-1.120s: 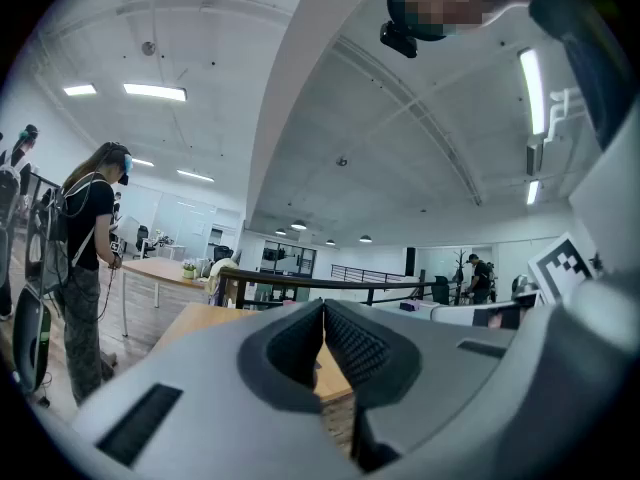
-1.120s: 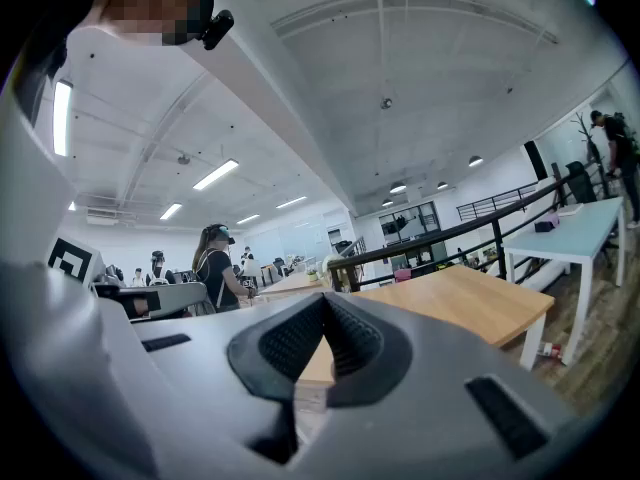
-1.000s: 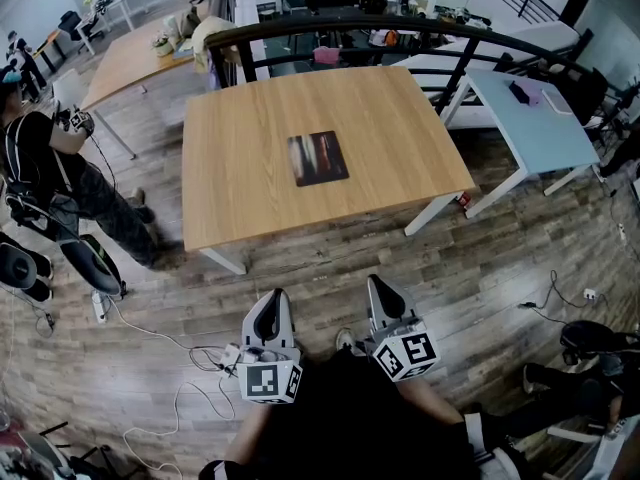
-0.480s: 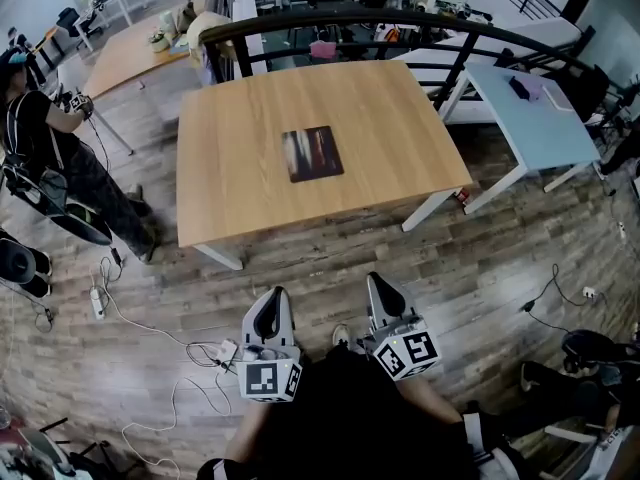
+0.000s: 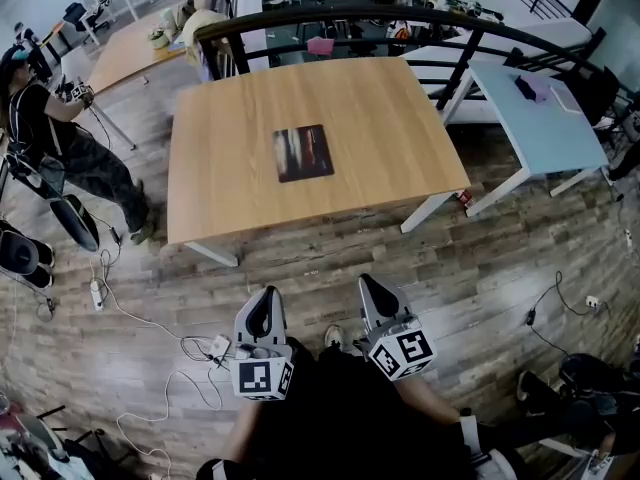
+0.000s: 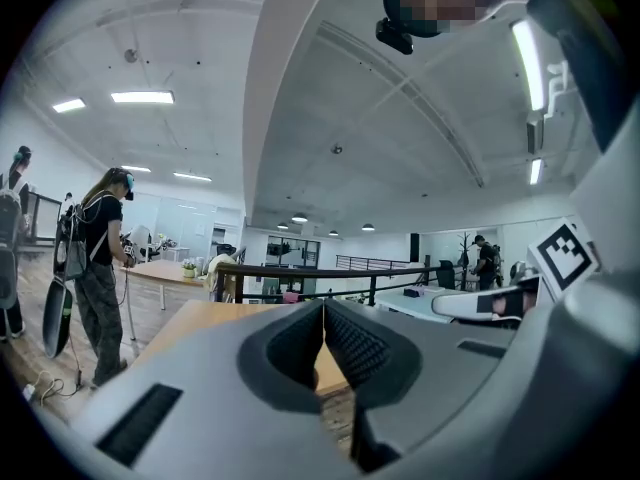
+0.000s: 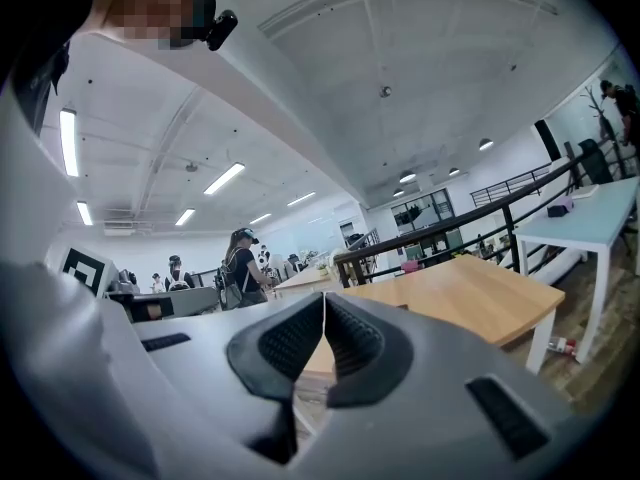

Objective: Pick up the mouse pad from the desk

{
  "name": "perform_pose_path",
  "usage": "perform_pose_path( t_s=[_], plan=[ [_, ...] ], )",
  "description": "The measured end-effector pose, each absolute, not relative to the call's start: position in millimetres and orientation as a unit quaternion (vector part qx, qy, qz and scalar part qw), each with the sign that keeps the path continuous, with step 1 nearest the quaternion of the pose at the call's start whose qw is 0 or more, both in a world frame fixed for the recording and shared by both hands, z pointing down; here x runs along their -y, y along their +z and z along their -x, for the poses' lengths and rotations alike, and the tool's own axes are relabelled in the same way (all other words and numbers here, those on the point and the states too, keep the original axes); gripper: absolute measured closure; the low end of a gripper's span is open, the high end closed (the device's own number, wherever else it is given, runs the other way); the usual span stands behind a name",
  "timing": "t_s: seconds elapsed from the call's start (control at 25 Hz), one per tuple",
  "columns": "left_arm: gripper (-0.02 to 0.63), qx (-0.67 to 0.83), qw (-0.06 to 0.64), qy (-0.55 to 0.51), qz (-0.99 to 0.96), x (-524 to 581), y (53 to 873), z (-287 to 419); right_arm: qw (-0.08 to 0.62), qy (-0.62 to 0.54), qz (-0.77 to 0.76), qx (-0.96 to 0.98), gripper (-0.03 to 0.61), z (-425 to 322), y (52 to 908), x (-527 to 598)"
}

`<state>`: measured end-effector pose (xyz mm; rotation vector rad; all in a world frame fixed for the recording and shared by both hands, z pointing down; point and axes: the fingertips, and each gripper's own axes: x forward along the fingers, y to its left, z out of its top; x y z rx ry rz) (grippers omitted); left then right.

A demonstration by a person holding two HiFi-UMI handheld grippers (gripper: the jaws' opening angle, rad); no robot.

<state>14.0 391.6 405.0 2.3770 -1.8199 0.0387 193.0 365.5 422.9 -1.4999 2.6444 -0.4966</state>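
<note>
The dark mouse pad (image 5: 303, 153) lies flat near the middle of the wooden desk (image 5: 390, 128) in the head view. Both grippers are held low over the wooden floor, well short of the desk's near edge. My left gripper (image 5: 265, 298) is shut with nothing in it, and its ribbed pads meet in the left gripper view (image 6: 323, 313). My right gripper (image 5: 368, 284) is also shut and empty, its pads touching in the right gripper view (image 7: 324, 304). Both point roughly level toward the desk. The desk top (image 7: 470, 293) shows ahead in the right gripper view.
A person (image 5: 45, 133) with gear stands left of the desk. A black railing (image 5: 330, 16) runs behind it. A light blue table (image 5: 540, 118) stands at the right. Cables and a power strip (image 5: 205, 348) lie on the floor near my left gripper.
The desk and pad have shifted slightly left and nearer in the head view as I move toward them. The person at the left has walked farther away. Both grippers stay shut.
</note>
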Motion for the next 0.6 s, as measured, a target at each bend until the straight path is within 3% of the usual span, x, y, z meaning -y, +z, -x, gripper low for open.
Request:
perform_pose_path(
  t_s=[0.6],
  plan=[
    [0.589, 0.611, 0.111, 0.062, -0.781, -312, 456, -5, 0.005, -0.172, 0.471, -0.865, 0.547, -192, 453, -283]
  ],
)
